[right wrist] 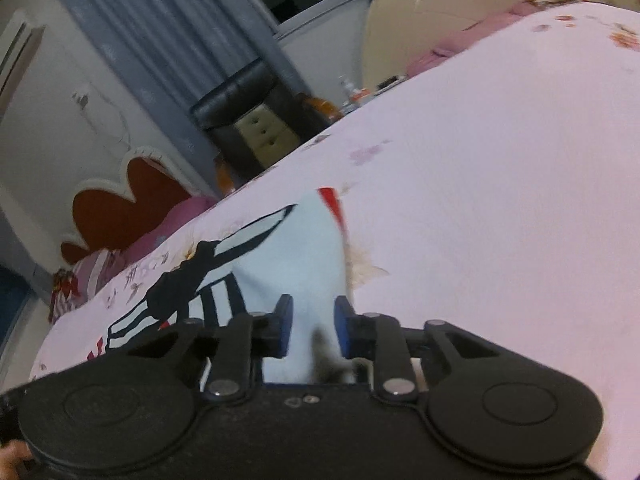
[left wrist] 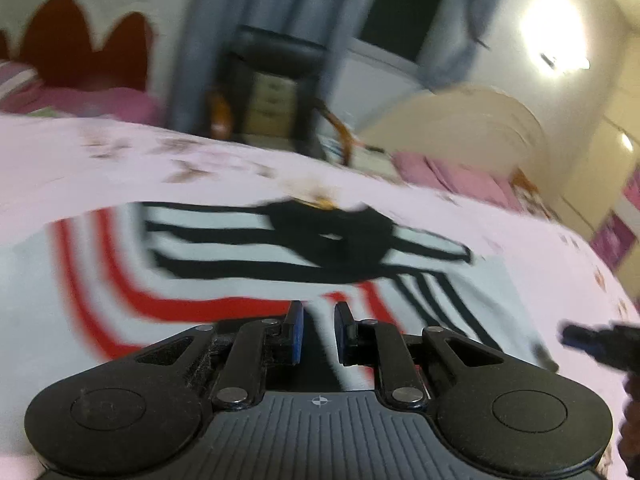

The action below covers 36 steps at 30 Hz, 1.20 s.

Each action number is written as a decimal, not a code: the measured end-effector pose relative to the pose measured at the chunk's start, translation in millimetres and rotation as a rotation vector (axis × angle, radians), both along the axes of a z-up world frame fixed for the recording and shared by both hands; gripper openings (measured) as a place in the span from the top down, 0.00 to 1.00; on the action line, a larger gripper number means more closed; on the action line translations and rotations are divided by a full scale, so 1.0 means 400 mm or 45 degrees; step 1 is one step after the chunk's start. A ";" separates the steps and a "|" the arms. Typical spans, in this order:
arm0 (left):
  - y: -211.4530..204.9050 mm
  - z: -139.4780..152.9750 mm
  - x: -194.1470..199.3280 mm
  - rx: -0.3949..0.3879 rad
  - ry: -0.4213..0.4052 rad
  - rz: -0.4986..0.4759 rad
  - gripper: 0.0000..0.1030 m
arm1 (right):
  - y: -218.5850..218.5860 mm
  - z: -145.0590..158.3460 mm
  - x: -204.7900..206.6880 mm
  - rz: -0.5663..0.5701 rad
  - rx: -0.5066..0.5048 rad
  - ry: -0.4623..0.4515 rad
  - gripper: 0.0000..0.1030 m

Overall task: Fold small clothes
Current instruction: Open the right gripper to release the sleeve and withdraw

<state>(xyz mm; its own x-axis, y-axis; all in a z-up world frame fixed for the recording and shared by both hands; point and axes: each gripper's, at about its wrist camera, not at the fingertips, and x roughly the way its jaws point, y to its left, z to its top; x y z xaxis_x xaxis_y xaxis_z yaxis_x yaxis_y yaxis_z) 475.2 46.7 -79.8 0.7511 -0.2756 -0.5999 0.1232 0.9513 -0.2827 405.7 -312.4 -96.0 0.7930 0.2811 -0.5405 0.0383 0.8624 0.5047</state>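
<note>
1. Shirt [left wrist: 224, 280]: a small white garment with red curved bands and black stripes, lying spread on the bed [left wrist: 100, 168], which has a pale pink flowered sheet.
2. In the left wrist view the shirt fills the middle ground; its black striped part lies at the far side, the red bands to the left and near.
3. Left gripper [left wrist: 319, 320]: its blue-padded fingers [left wrist: 297, 332] stand slightly apart above the shirt, with a narrow gap; no cloth shows between the tips.
4. Right gripper [right wrist: 311, 322]: its fingers [right wrist: 285, 328] also stand slightly apart; white cloth of the shirt [right wrist: 296, 256] shows in the gap, but whether the pads press on it cannot be told.
5. In the right wrist view the shirt lies left of and just beyond the gripper, with bare sheet [right wrist: 500, 200] to the right.
6. The tip of the right gripper [left wrist: 592, 338] shows at the right edge of the left view, blurred.
7. Far behind the bed stand a dark chair [left wrist: 276, 64], a grey curtain [left wrist: 208, 40] and a red headboard [left wrist: 80, 44].
</note>
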 end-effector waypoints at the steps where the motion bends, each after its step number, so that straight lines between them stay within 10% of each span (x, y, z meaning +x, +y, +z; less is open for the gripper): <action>1: -0.024 -0.020 0.024 0.015 0.025 -0.014 0.85 | 0.021 -0.005 0.026 0.032 -0.046 0.001 0.84; 5: -0.030 -0.091 0.059 0.000 0.114 0.012 0.86 | 0.065 -0.063 0.081 0.085 -0.262 0.091 0.98; 11: -0.081 -0.047 0.098 0.001 0.031 0.046 0.85 | 0.047 -0.004 0.119 0.103 -0.247 -0.001 0.85; 20: -0.387 -0.070 0.253 0.005 0.074 -0.233 0.85 | 0.148 -0.027 0.280 0.281 -0.352 0.002 0.90; 26: -0.267 -0.075 0.215 0.098 0.028 -0.118 0.85 | 0.033 -0.022 0.332 0.105 -0.416 0.054 0.96; 28: -0.200 -0.083 0.178 0.124 0.025 -0.061 0.85 | 0.001 -0.029 0.352 0.064 -0.460 0.092 0.75; 31: -0.127 -0.089 0.145 0.037 0.042 -0.024 0.85 | -0.015 -0.035 0.349 0.115 -0.448 0.081 0.76; 36: -0.160 -0.065 0.109 0.174 0.001 -0.010 0.85 | 0.016 0.021 0.241 0.119 -0.378 -0.035 0.82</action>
<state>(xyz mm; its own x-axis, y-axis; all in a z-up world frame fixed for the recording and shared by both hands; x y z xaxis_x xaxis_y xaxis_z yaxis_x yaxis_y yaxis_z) 518.8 -17.3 -105.6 0.7487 -0.1971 -0.6330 0.1308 0.9799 -0.1504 502.0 -306.1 -87.7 0.7865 0.1866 -0.5888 -0.0586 0.9715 0.2297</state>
